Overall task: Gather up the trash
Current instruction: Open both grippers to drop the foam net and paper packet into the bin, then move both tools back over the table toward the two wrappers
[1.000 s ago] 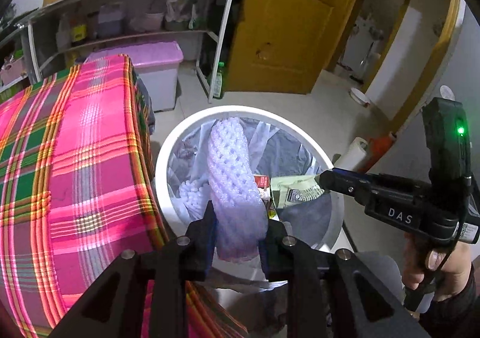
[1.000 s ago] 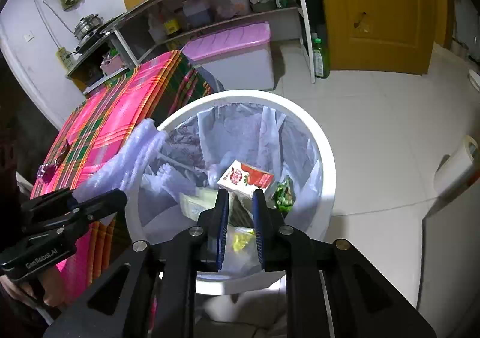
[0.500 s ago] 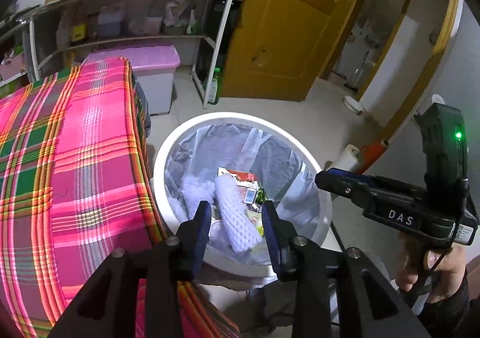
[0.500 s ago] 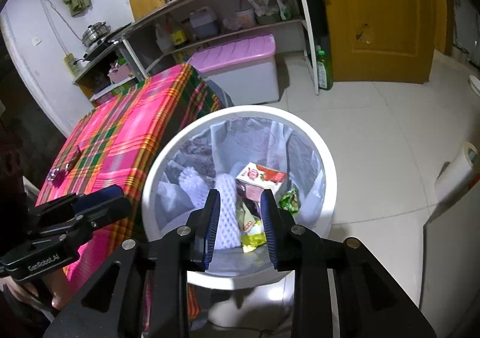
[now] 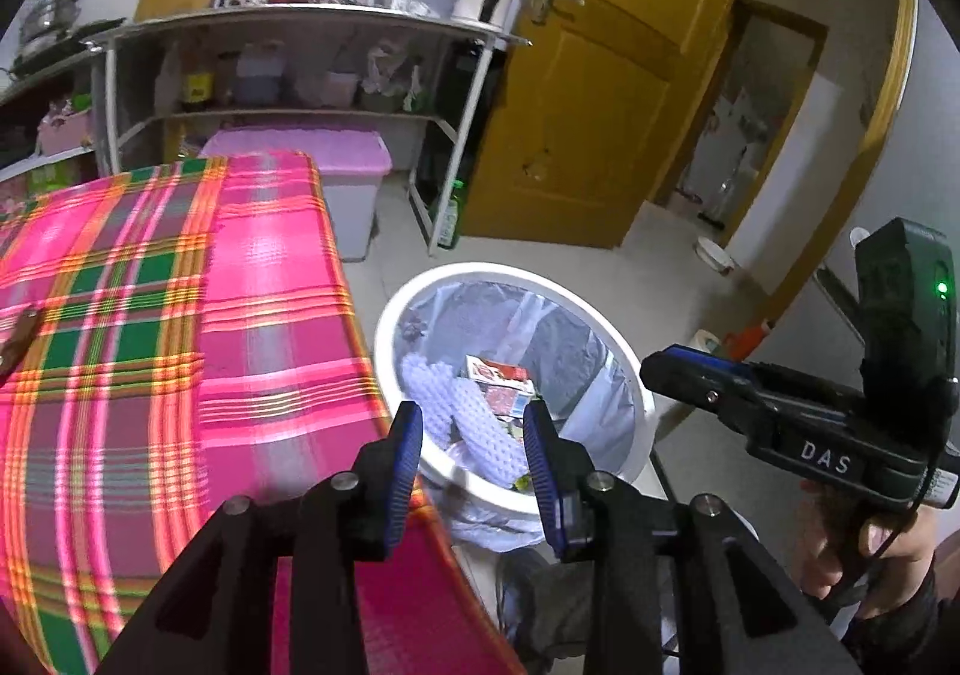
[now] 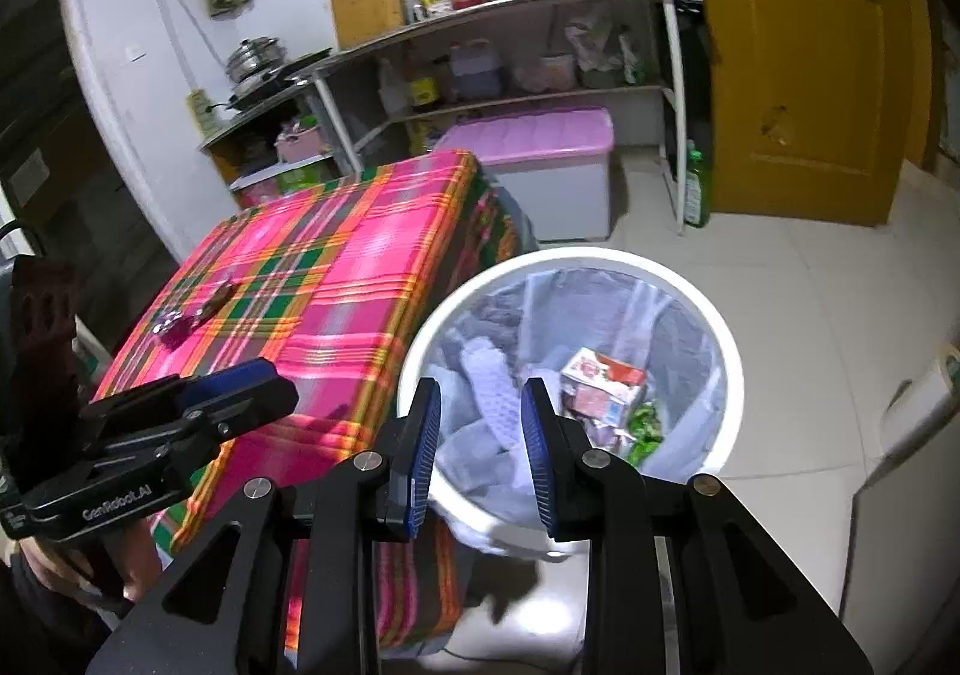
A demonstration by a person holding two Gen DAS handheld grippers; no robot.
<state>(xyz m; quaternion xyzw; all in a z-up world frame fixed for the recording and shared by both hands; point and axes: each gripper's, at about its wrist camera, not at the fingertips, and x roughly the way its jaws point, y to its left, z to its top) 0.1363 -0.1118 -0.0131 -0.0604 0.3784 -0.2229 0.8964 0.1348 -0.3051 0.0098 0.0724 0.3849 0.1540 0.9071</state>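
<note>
Trash fills our left wrist view: the white foam net [image 5: 480,423] and red carton [image 5: 498,372] lie in the lined white bin [image 5: 624,369] beside the plaid-covered table [image 5: 180,327], below our left gripper [image 5: 473,435], jaws parted and empty. From the right wrist we see our right gripper [image 6: 480,423], jaws apart and holding nothing, above the same bin.

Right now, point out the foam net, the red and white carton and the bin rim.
foam net [image 5: 489,435], left wrist view, its middle.
red and white carton [image 6: 603,375], right wrist view, top face.
bin rim [image 6: 729,351], right wrist view, right edge.
</note>
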